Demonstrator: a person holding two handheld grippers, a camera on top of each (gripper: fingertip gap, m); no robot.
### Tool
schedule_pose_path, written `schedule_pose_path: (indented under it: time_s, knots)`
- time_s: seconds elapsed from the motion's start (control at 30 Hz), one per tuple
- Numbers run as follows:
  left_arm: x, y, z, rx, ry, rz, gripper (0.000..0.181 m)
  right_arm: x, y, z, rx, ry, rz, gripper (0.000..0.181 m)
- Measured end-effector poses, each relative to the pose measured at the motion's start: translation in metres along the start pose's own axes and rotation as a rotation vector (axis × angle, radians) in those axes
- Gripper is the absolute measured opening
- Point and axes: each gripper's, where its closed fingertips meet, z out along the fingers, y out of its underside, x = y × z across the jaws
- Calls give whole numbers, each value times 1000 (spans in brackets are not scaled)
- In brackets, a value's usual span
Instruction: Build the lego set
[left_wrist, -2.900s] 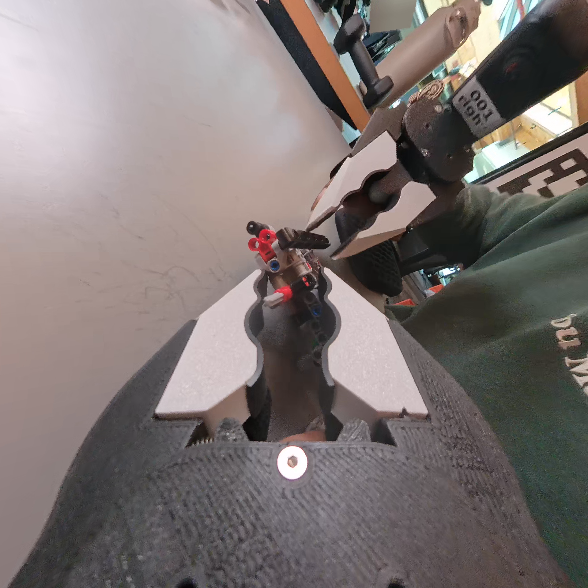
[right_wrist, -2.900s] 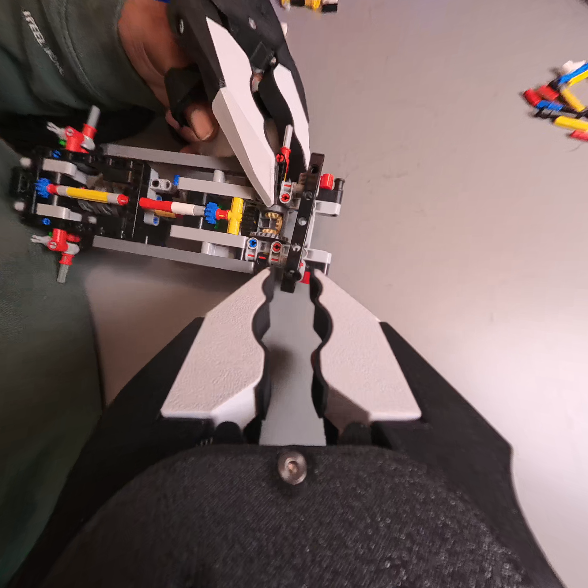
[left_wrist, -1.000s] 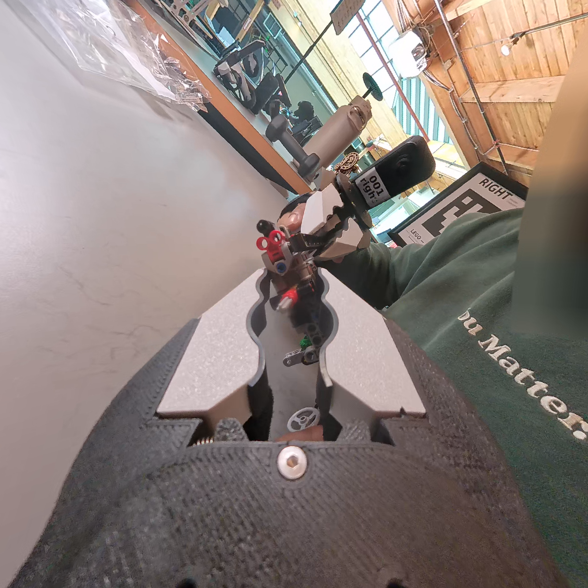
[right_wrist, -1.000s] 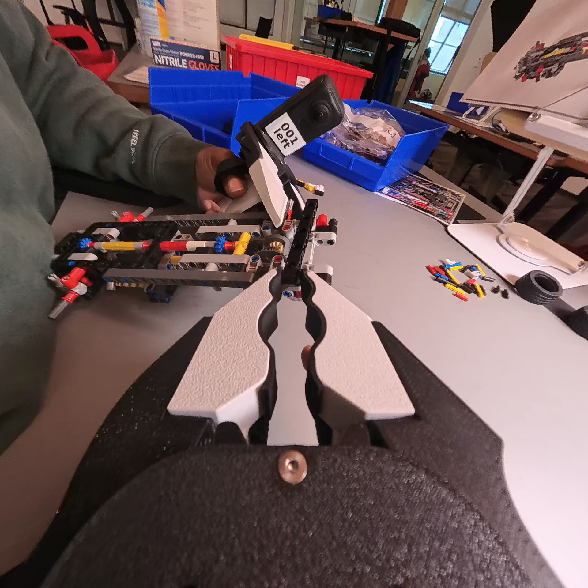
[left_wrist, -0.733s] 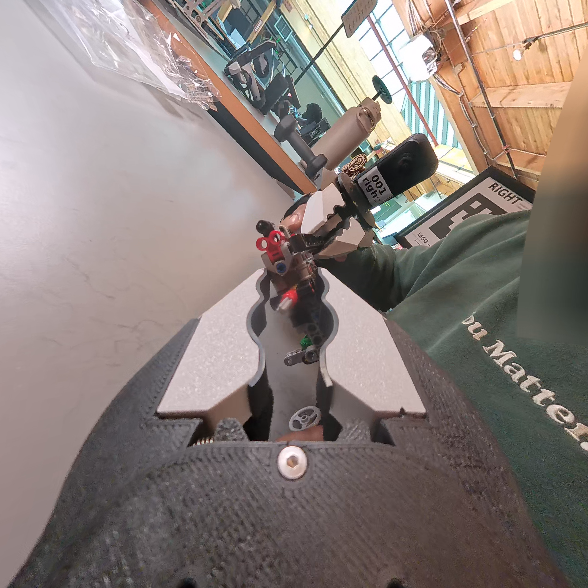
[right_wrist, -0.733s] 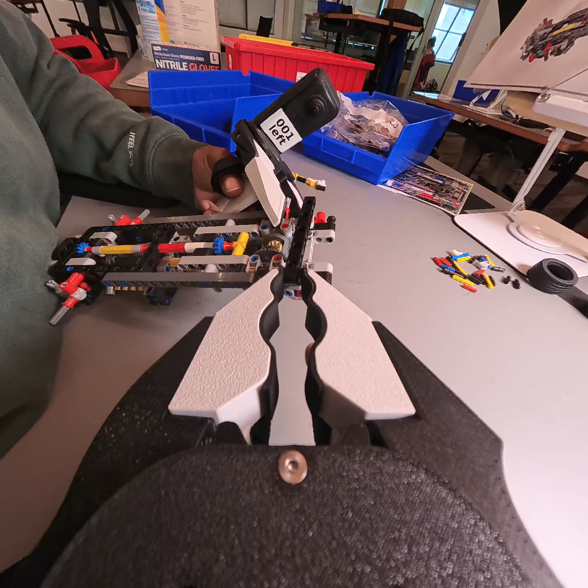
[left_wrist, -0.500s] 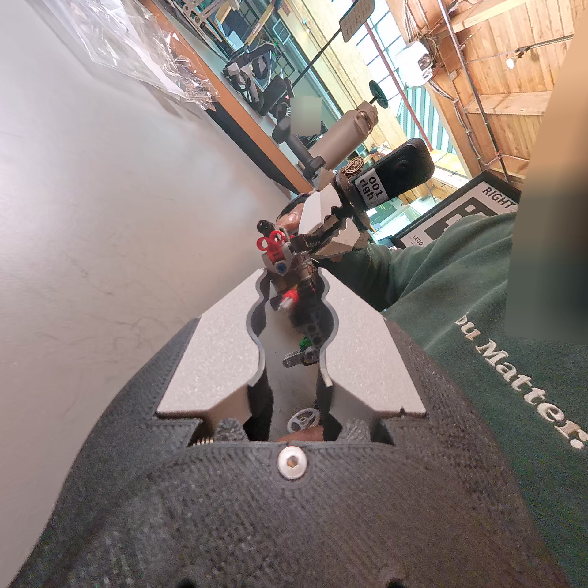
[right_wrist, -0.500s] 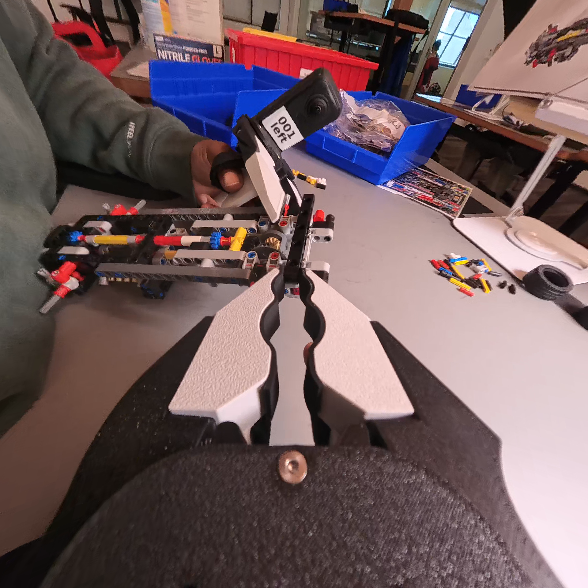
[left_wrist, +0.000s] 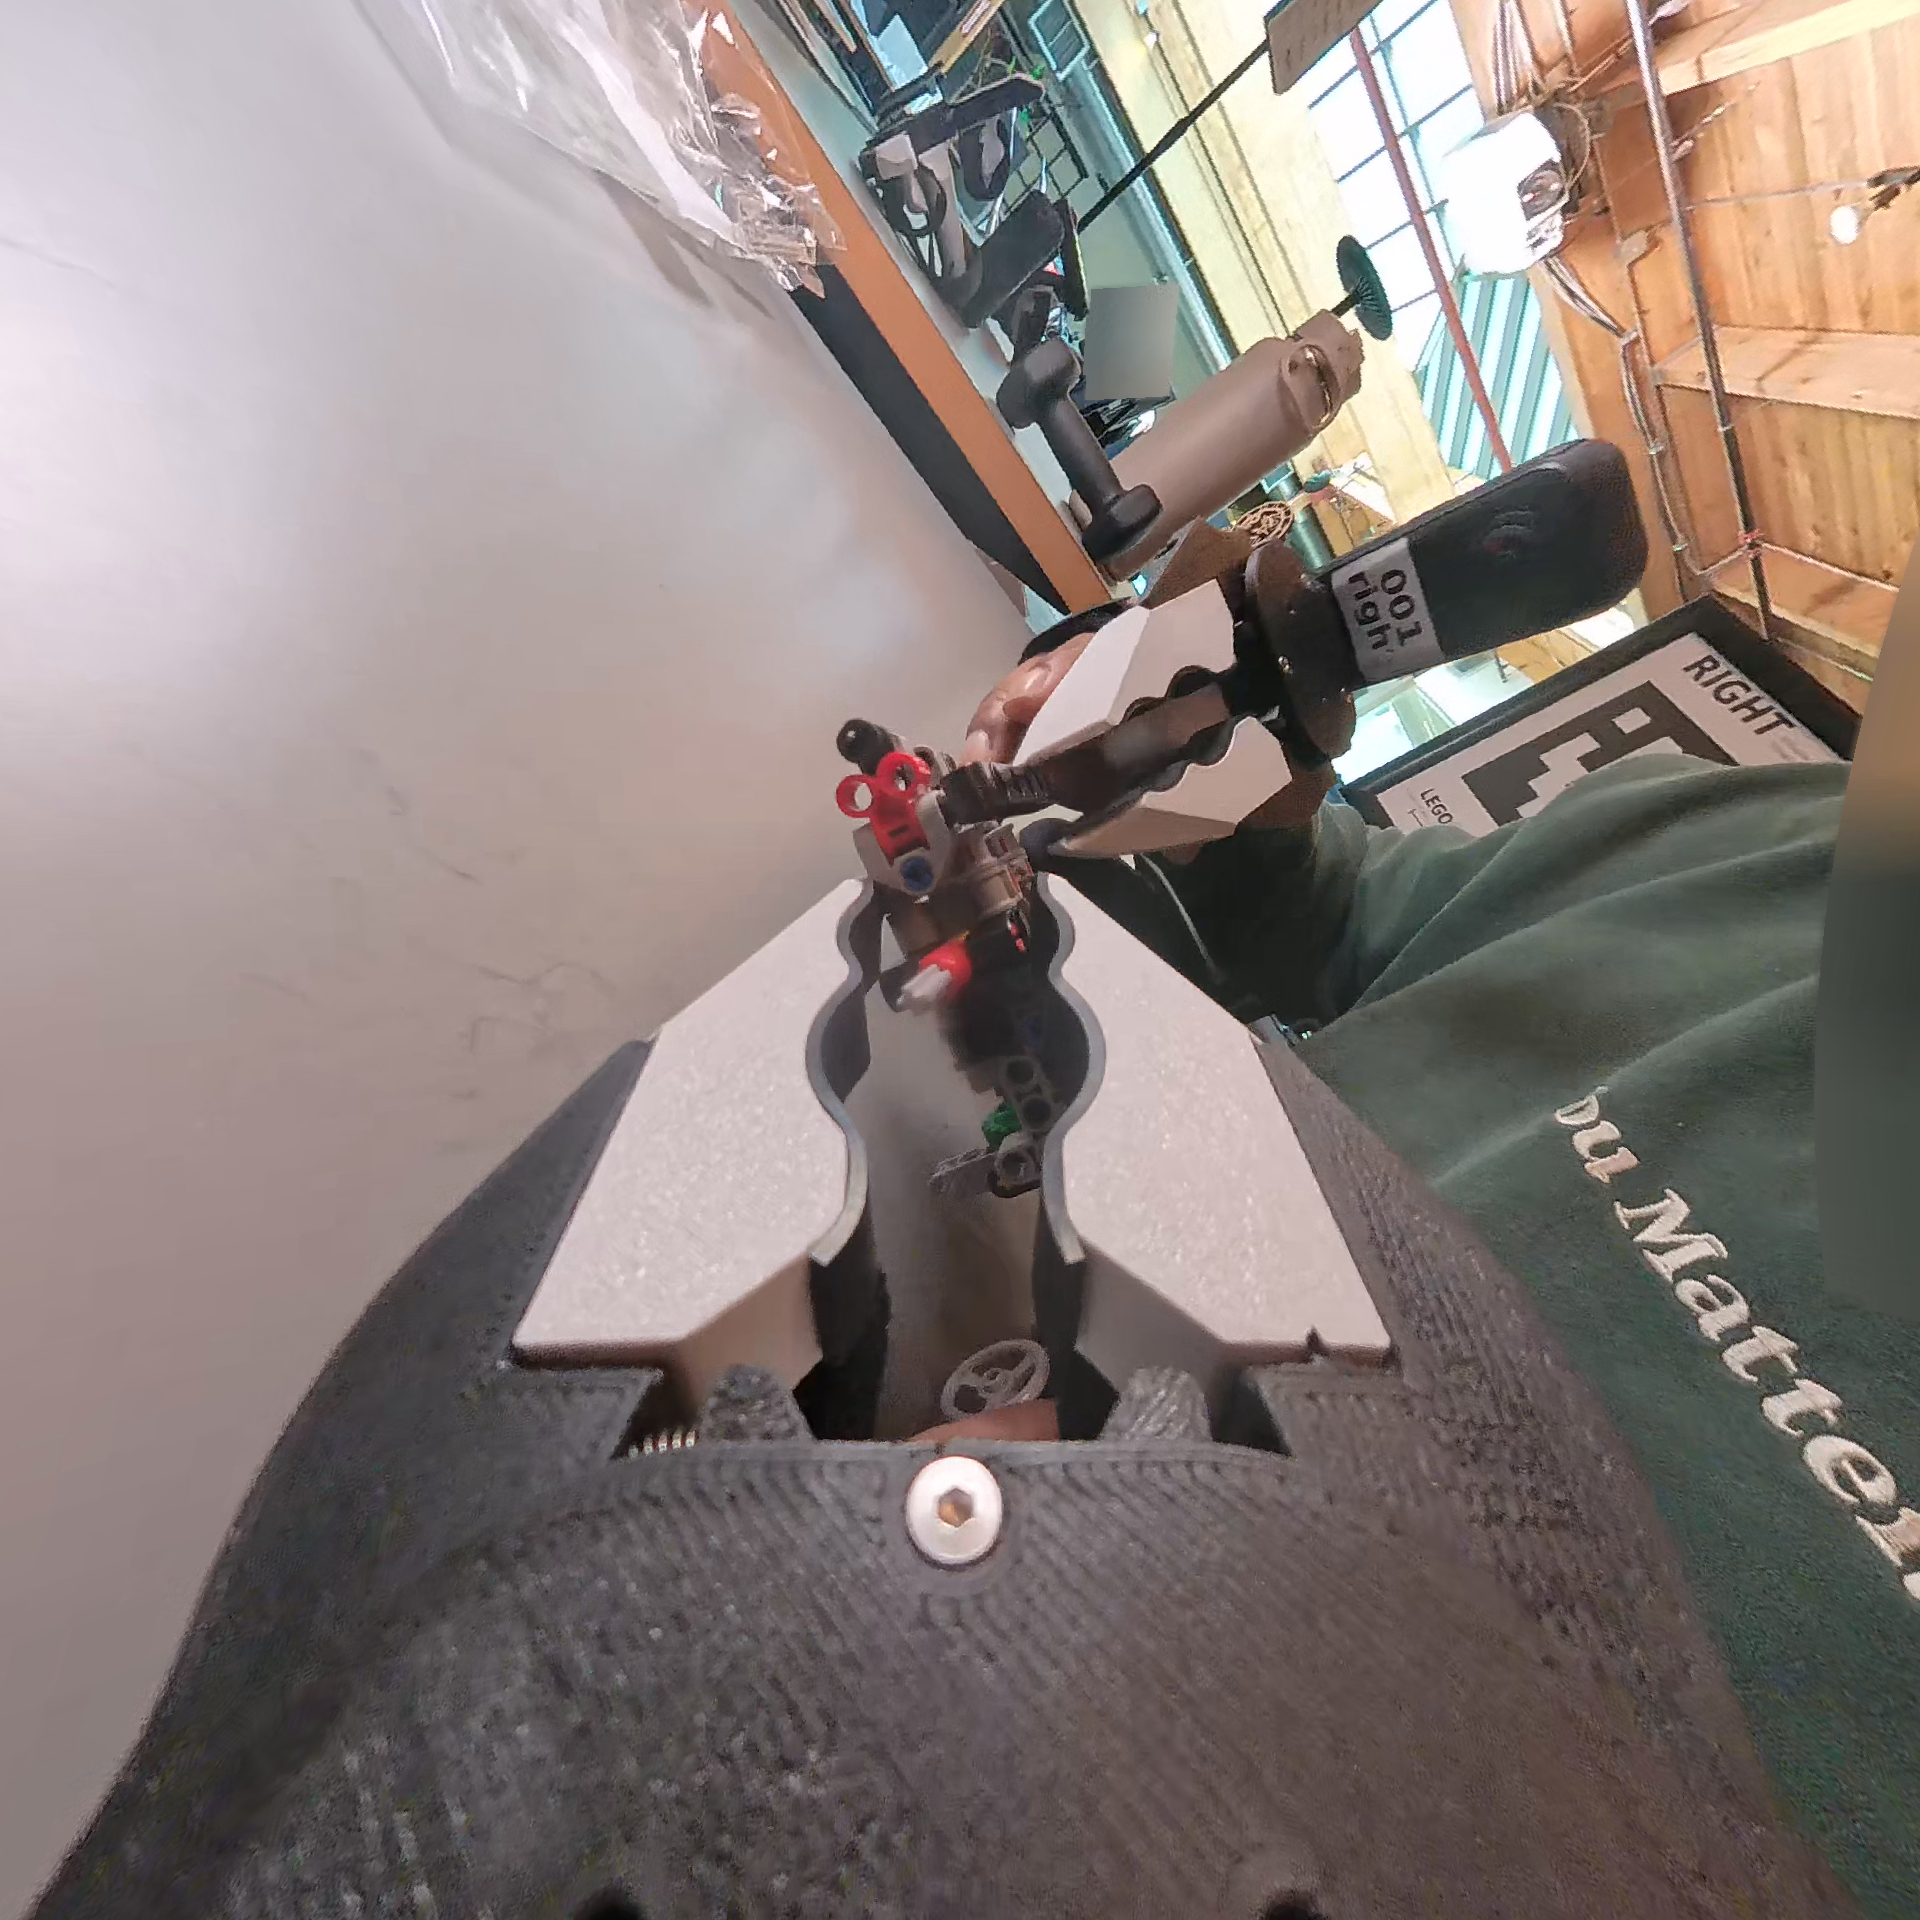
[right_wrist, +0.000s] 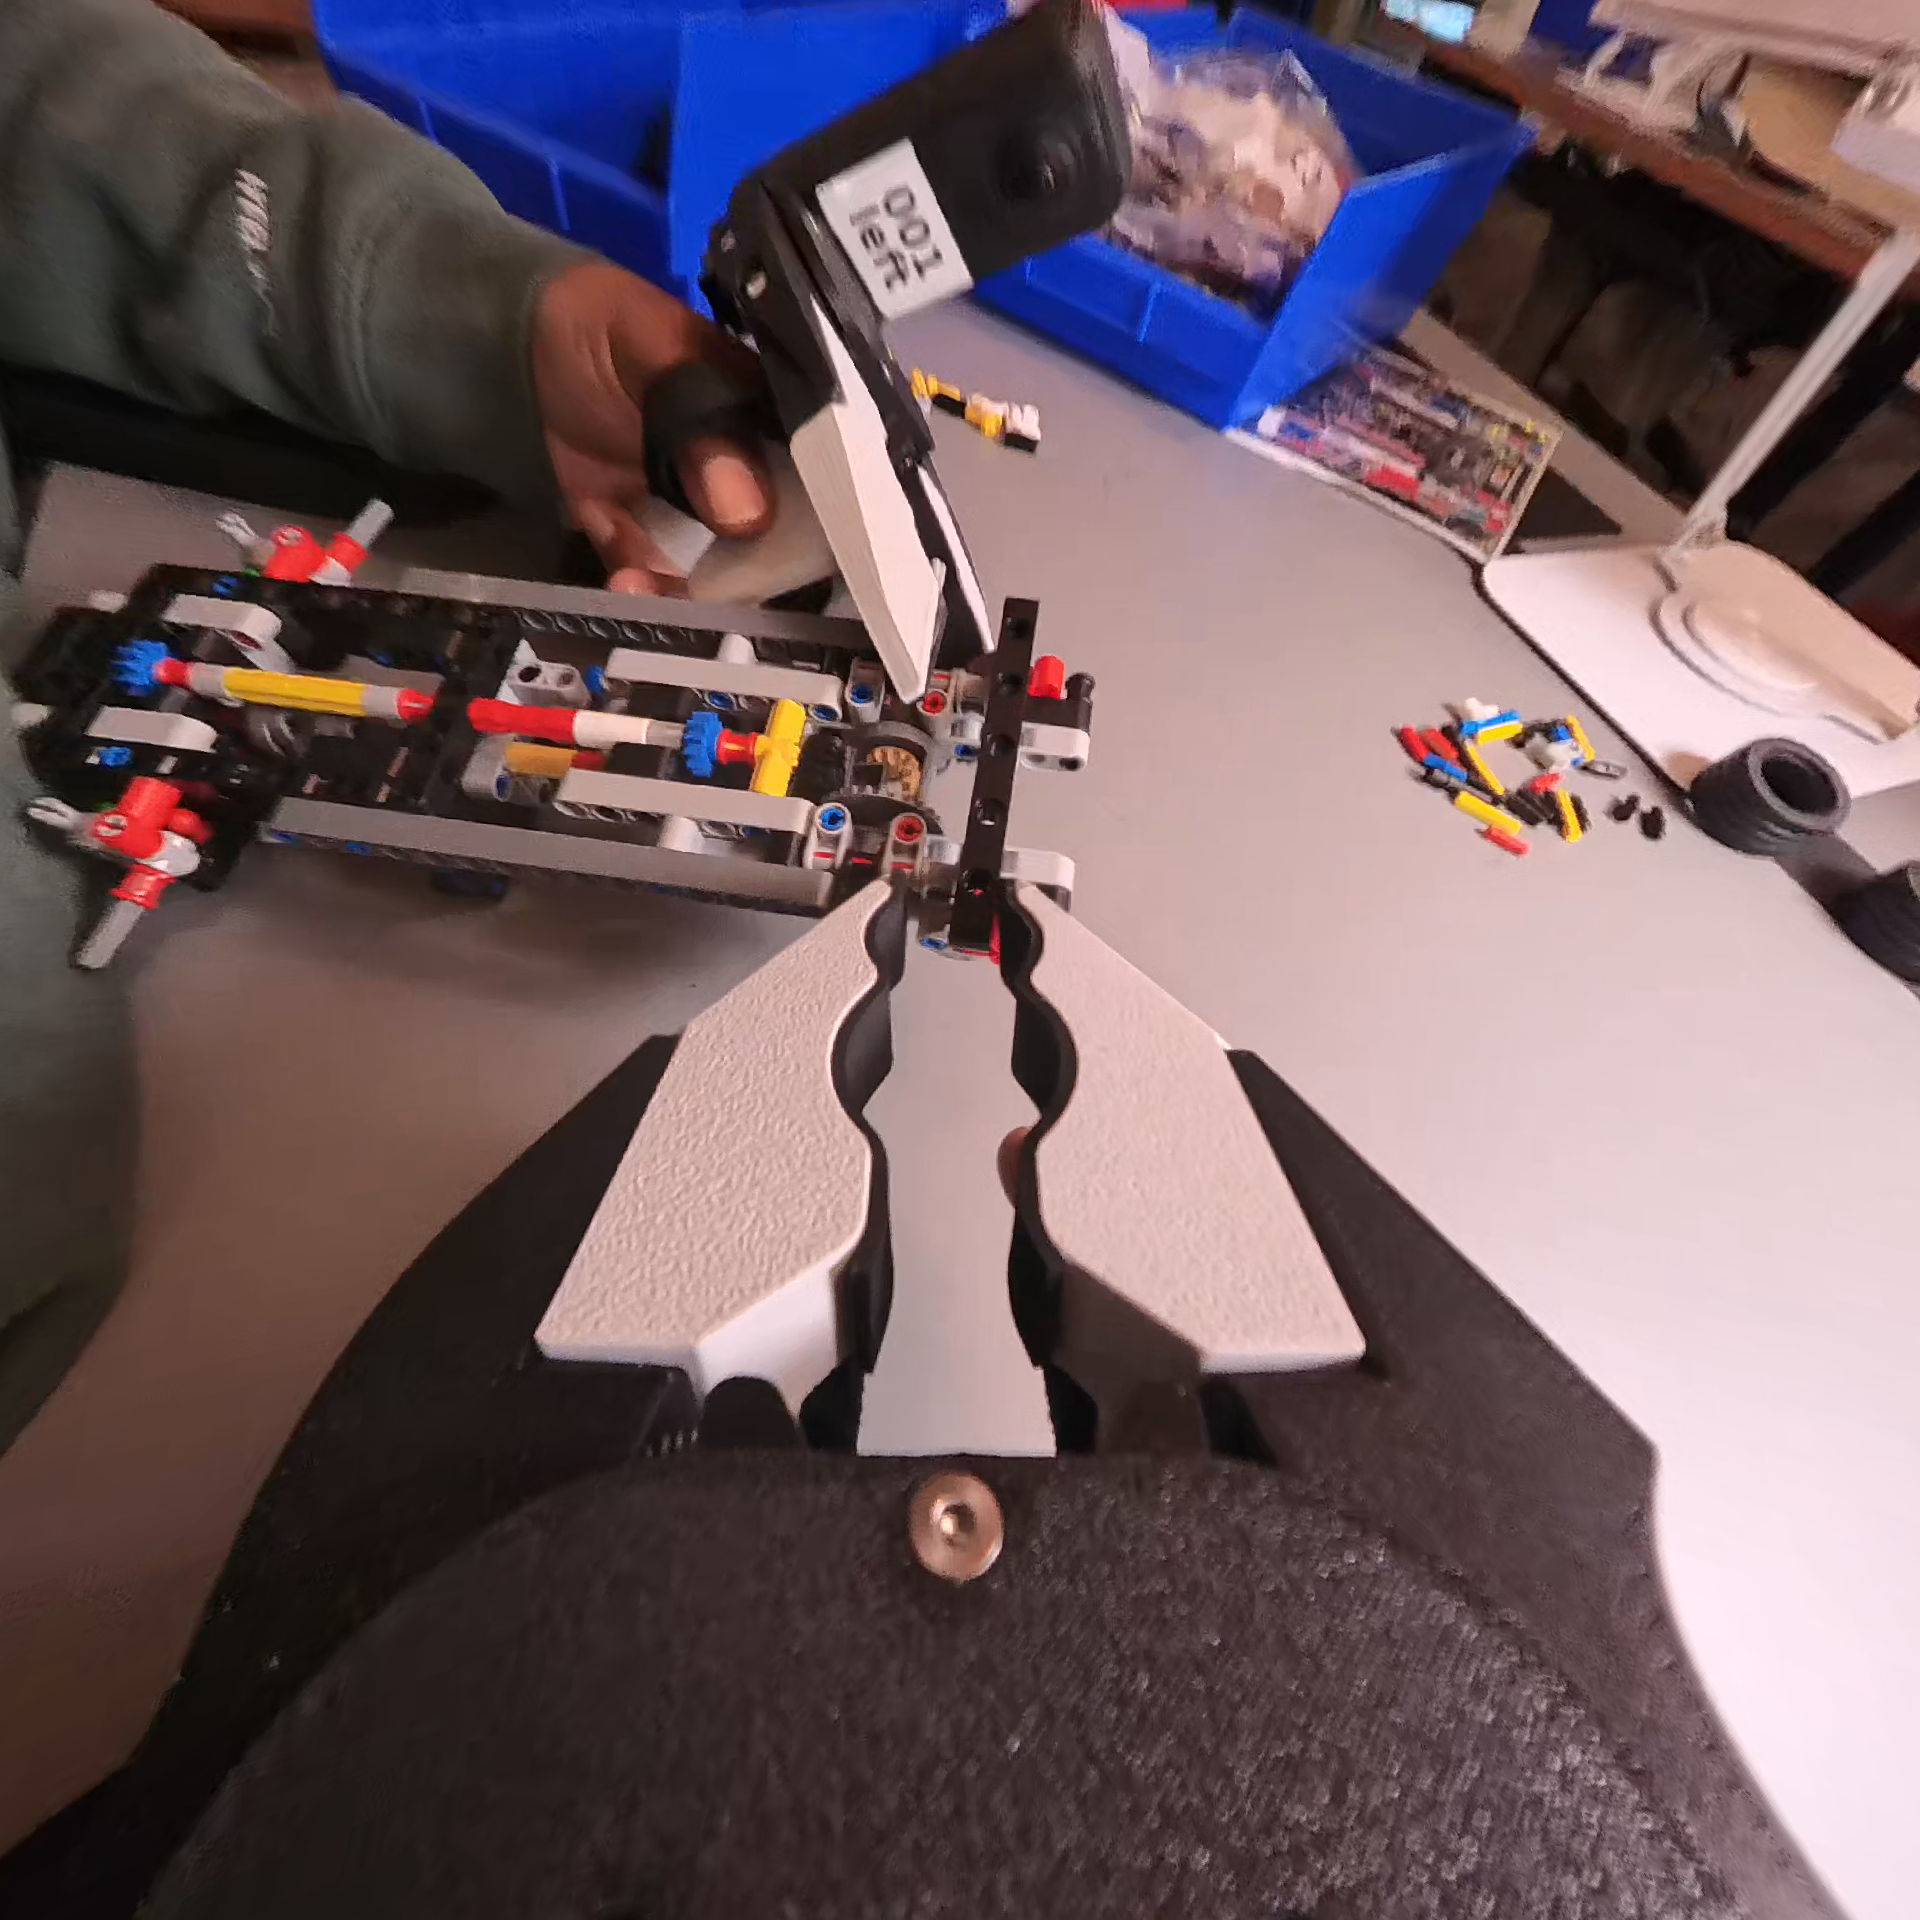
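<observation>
Both views have tipped back down toward the counter (right_wrist: 1351, 1039) since 0.5 s ago, and my right claw (right_wrist: 956, 914) now sits closer on the black cross beam (right_wrist: 1003, 727) at the end of the lego chassis (right_wrist: 499, 727). Its jaws are closed on the near tip of that beam. My left claw (left_wrist: 956, 914) is clamped on the same end of the chassis from the far side, just beside the beam. The chassis lies flat on the counter, stretching away from the beam toward my sleeve (right_wrist: 260, 239). I judge the beam is seated or nearly so, and I am pressing and steadying it rather than fetching anything. Loose small pieces (right_wrist: 1496, 769) and 1 tyre (right_wrist: 1766, 795) lie well apart from the beam, so plenty of the build remains.
</observation>
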Motion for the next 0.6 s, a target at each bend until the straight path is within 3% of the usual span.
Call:
schedule_pose_path:
  time_s: [0.13,0.4,0.6]
  knots:
    - [-9,6,3,-31,-46,-25,28,5,17,7,-150,13,40,5]
    - [-19,18,8,-127,-132,-52,30,-4,47,15,-377,-144,198,5]
    - [-21,20,7,-154,-144,-53,29,-5,48,17,-430,-219,222,5]
